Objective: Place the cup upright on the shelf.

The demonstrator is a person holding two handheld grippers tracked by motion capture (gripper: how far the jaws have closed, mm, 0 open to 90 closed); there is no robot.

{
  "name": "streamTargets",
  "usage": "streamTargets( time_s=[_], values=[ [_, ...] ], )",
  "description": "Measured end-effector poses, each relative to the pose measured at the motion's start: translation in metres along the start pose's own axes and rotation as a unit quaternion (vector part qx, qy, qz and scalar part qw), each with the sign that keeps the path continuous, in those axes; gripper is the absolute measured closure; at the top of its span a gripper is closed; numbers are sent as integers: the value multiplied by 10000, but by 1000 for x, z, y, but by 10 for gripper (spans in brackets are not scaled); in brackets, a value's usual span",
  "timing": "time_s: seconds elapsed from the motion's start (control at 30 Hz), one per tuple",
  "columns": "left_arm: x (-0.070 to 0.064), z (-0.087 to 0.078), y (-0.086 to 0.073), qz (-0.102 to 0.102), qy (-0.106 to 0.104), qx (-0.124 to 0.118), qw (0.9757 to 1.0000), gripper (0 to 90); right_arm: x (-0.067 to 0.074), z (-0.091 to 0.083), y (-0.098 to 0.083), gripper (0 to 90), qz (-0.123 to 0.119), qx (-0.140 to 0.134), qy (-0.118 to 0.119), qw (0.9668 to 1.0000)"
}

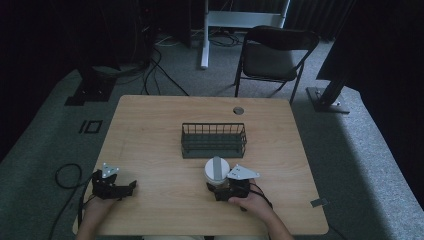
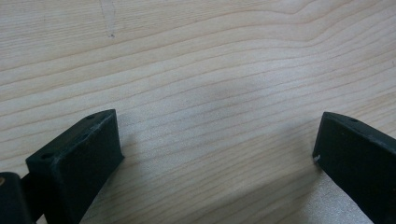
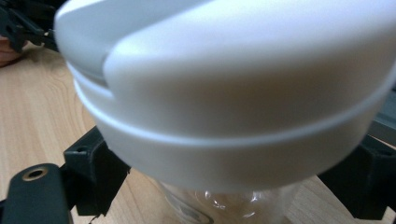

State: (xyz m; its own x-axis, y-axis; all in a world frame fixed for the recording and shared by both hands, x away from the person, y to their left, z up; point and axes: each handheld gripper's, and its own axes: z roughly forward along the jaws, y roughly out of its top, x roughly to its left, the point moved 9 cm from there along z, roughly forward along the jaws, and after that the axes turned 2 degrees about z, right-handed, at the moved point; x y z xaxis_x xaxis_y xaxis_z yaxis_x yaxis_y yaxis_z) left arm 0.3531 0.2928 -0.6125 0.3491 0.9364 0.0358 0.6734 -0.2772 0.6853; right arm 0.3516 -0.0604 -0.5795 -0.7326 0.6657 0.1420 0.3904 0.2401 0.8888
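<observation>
A clear bottle with a wide white lid (image 1: 217,169) stands upright on the wooden table (image 1: 150,130), just in front of the wire basket (image 1: 214,140). My right gripper (image 1: 221,190) is shut on the bottle's clear body below the lid; in the right gripper view the lid (image 3: 233,84) looms close, with a black jaw on each side of the clear body (image 3: 224,207). My left gripper (image 1: 131,187) rests at the table's front left, open, with bare wood between its fingers (image 2: 84,154).
A dark wire basket sits at the table's centre. A cable hole (image 1: 238,110) lies near the far edge. Beyond the table stand a folding chair (image 1: 272,52) and stand bases with cables on the carpet.
</observation>
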Motion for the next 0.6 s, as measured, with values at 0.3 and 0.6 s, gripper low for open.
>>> streamTargets(
  time_s=[0.3,0.6],
  values=[
    [0,0,0,0,0,0,10000,12,1,2,2,168,-107,-128,-156,9997],
    [0,0,0,1,0,0,10000,12,6,0,5,185,-251,-126,-128,9995]
  ],
)
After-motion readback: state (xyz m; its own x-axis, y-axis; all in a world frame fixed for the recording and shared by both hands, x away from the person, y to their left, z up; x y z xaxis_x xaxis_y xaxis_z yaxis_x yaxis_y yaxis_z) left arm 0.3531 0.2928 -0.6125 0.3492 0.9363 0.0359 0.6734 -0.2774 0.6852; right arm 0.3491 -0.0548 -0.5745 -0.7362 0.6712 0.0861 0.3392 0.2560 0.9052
